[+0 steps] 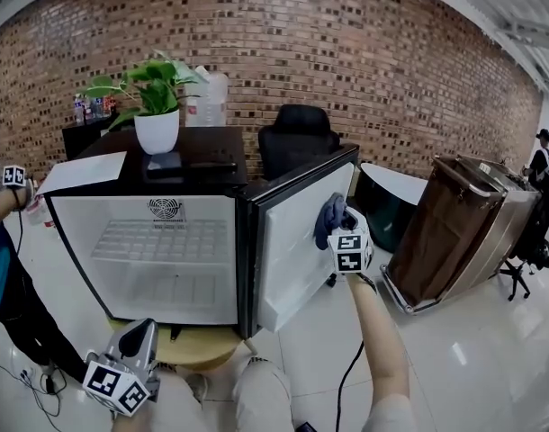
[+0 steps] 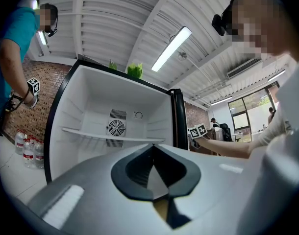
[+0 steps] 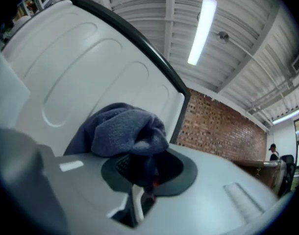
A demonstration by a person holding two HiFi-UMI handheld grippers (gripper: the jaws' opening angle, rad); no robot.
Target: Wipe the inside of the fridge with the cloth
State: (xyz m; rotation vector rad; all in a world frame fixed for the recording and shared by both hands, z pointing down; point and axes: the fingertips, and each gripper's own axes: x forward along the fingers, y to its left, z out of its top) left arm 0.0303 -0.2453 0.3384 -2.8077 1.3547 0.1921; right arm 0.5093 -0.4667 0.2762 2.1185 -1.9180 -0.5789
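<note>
The right gripper (image 3: 142, 180) is clamped on the blue cloth (image 3: 122, 131), up at the open fridge door (image 1: 292, 250). The left gripper (image 2: 152, 173) is closed and empty, low before the fridge (image 1: 148, 277) – bottle (image 2: 29, 151) labels are unreadable.

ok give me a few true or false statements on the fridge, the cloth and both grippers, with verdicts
1. The fridge door stands open. True.
2. The right gripper is shut on the blue cloth, up by that door. True.
3. The left gripper also grips a cloth. False: its jaws are shut with nothing between them.
4. The shelf inside the fridge is loaded with bottles. False: nothing shows on it.
5. A potted plant stands on top of the fridge. True.
</note>
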